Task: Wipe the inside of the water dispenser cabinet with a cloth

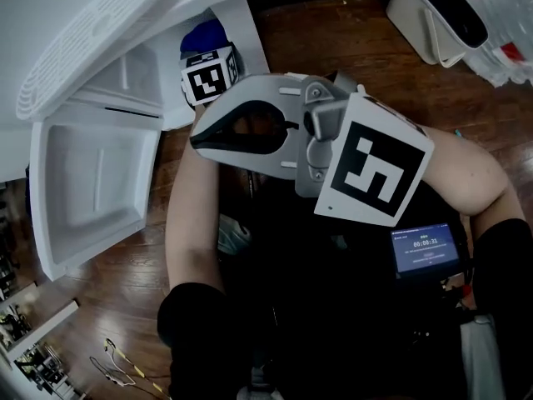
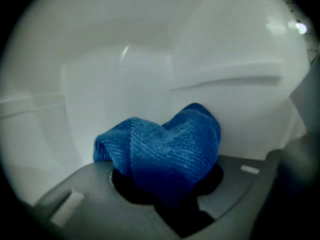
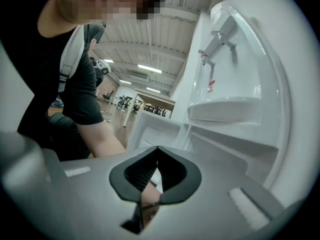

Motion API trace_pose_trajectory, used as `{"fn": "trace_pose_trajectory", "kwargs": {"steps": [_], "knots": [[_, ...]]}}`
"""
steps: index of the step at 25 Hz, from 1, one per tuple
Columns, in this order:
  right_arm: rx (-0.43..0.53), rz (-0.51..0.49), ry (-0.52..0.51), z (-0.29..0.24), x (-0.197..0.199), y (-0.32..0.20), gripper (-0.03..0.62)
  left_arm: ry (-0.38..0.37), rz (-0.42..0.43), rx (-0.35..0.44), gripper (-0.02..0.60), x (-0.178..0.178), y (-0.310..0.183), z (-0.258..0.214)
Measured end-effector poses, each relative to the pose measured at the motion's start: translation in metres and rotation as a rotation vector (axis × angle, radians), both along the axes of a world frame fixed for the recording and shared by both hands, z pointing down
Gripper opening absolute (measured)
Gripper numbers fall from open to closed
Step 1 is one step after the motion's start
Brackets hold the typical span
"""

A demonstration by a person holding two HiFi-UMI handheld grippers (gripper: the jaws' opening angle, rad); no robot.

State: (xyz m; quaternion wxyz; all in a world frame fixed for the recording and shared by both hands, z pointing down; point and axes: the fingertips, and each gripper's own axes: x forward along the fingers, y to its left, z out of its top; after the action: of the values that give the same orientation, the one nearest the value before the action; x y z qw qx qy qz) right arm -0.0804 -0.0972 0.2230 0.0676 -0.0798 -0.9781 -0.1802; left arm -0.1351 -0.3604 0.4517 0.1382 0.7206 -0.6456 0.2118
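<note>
The blue cloth (image 2: 165, 144) is bunched between the jaws of my left gripper (image 2: 162, 181), which is shut on it inside the white cabinet (image 2: 115, 79) of the water dispenser. From the head view only that gripper's marker cube (image 1: 206, 75) and a bit of the cloth (image 1: 204, 36) show at the cabinet opening. My right gripper (image 1: 193, 138) hovers outside in front of the dispenser, shut and empty, tips pointing left toward the open door (image 1: 92, 182). In its own view the right gripper (image 3: 157, 149) has its jaws closed tip to tip.
The open cabinet door (image 3: 150, 129) swings out to the left over the dark wooden floor (image 1: 333, 40). The dispenser's taps (image 3: 220, 39) and drip tray (image 3: 225, 109) sit above the cabinet. A beige container (image 1: 433, 19) stands at the far right. Cables (image 1: 117, 365) lie on the floor.
</note>
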Motion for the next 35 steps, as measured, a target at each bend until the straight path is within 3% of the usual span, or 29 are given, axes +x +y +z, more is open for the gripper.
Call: {"fn": "trace_pose_trajectory", "kwargs": {"steps": [4,7,9,12,15,20,26,28,32,35], "knots": [[0.027,0.134,-0.033,-0.009,0.022,-0.036,0.005,0.017,0.084,-0.011,0.132,0.028,0.035,0.003],[-0.091,0.448,-0.146,-0.024,0.048,-0.095,0.005,0.022,0.071,-0.018,0.132,0.031,0.053,0.006],[-0.112,0.642,-0.237,-0.034,0.070,-0.136,0.005,0.018,0.046,-0.017,0.132,0.028,0.057,0.009],[-0.123,0.796,-0.322,-0.039,0.094,-0.169,0.005,0.011,0.006,-0.002,0.132,0.021,0.046,0.008],[-0.161,0.807,-0.334,-0.039,0.096,-0.167,0.005,0.001,-0.020,0.001,0.132,0.012,0.024,0.008],[-0.124,0.752,-0.306,-0.043,0.082,-0.151,0.005,-0.034,-0.070,-0.008,0.132,-0.009,-0.015,0.005],[-0.144,0.748,-0.300,-0.043,0.084,-0.154,0.005,-0.018,-0.049,-0.030,0.132,-0.005,-0.026,0.003],[-0.155,0.742,-0.303,-0.041,0.085,-0.155,0.005,-0.030,-0.007,-0.027,0.132,0.002,-0.014,0.004],[-0.170,0.734,-0.308,-0.040,0.086,-0.155,0.005,-0.040,0.171,-0.003,0.132,0.034,0.030,0.002],[-0.162,0.736,-0.309,-0.041,0.086,-0.155,0.005,-0.110,0.299,0.018,0.129,0.047,0.060,0.004]]}}
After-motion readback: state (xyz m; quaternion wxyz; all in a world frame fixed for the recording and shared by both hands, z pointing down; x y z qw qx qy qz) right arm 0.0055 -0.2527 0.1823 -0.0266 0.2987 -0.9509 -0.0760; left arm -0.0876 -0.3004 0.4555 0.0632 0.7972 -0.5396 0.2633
